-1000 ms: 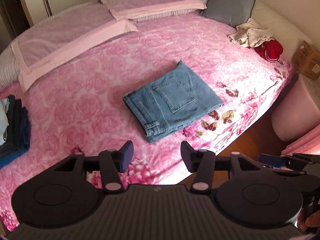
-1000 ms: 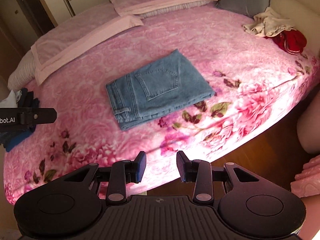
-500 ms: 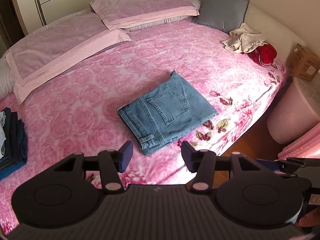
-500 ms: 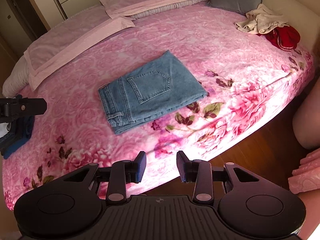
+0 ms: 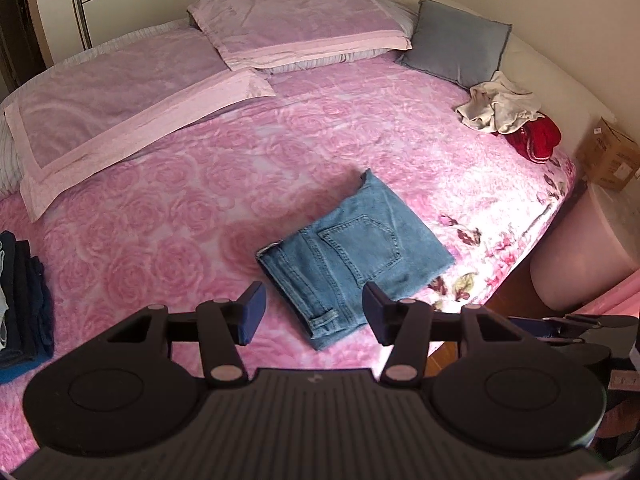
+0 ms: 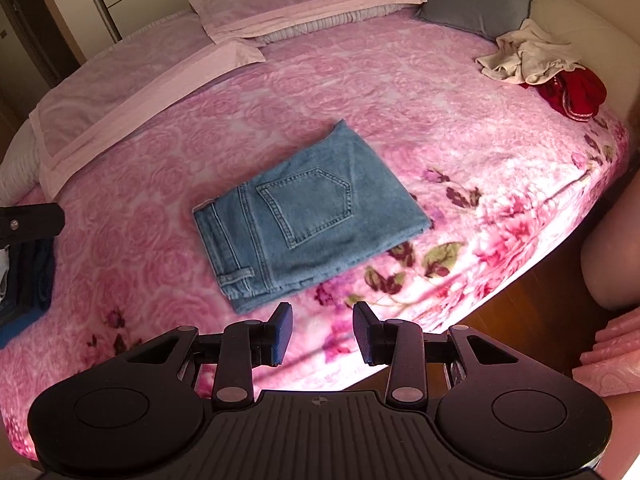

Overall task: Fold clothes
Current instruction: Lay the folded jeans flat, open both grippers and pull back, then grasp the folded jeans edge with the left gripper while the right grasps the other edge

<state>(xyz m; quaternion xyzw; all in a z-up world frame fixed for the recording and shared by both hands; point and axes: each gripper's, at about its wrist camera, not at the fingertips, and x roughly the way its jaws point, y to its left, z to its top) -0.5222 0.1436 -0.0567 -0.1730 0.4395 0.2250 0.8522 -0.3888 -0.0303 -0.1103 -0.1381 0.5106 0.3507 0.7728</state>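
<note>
Pink rose-patterned bedspread [image 6: 360, 72] carries folded blue denim jeans [image 6: 304, 216] near its front edge, apparently finished. Left gripper [image 5: 312, 312] and right gripper [image 6: 322, 332] hover before them, both released and empty. Beyond the jeans, crumpled cream [image 6: 524, 56] and red garments [image 6: 576, 92] look left to fold.

The dark stack of clothes [image 5: 24, 300] at the bed's near left is cut by the picture's edge, the red garment [image 6: 576, 92] lies half under the cream one [image 6: 528, 56], and the print on the far-right box [image 5: 608, 156] is too small to read.
</note>
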